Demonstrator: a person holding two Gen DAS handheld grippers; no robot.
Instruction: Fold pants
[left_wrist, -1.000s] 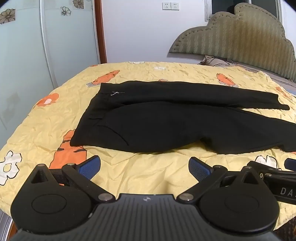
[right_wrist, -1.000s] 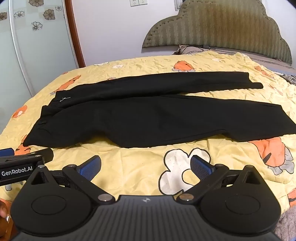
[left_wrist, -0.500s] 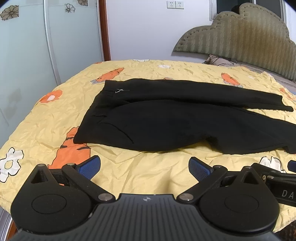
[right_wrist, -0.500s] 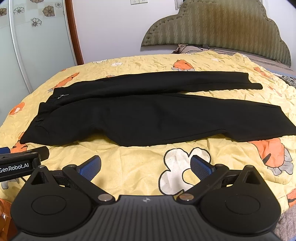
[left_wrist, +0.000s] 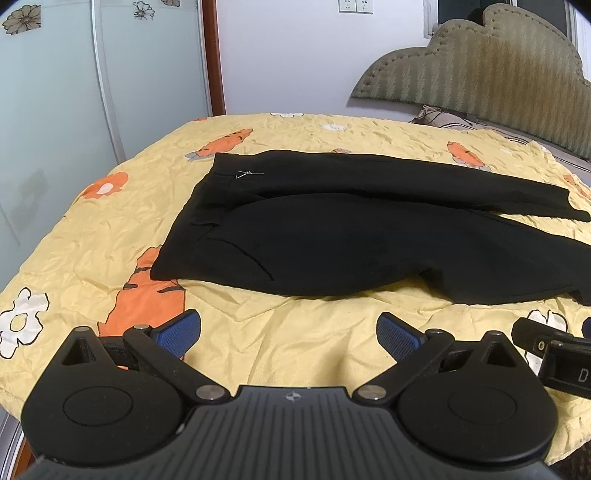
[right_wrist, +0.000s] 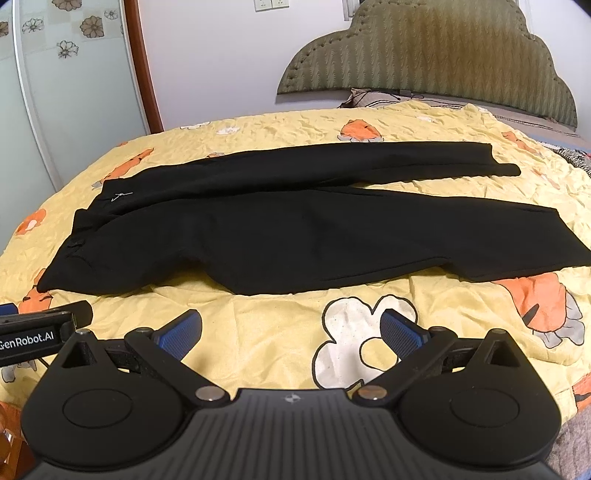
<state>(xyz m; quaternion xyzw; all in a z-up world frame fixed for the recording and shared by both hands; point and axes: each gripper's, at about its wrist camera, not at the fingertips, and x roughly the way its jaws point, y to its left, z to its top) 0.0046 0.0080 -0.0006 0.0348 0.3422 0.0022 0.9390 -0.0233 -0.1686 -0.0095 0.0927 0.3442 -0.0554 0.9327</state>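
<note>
Yellow bedspread (left_wrist: 258, 332) is carrying black pants (left_wrist: 332, 236) spread flat; both grippers, left gripper (left_wrist: 288, 332) and right gripper (right_wrist: 291, 332), are being held with fingers spread and empty, and the near leg's edge is best pinched.

At the left edge of the right wrist view, white letters read "GenRobot.AI" on the black body of the left gripper (right_wrist: 290, 334). At the right edge of the left wrist view, a single white "D" shows on the black body of the right gripper (left_wrist: 570, 363); the rest is cut off.
</note>
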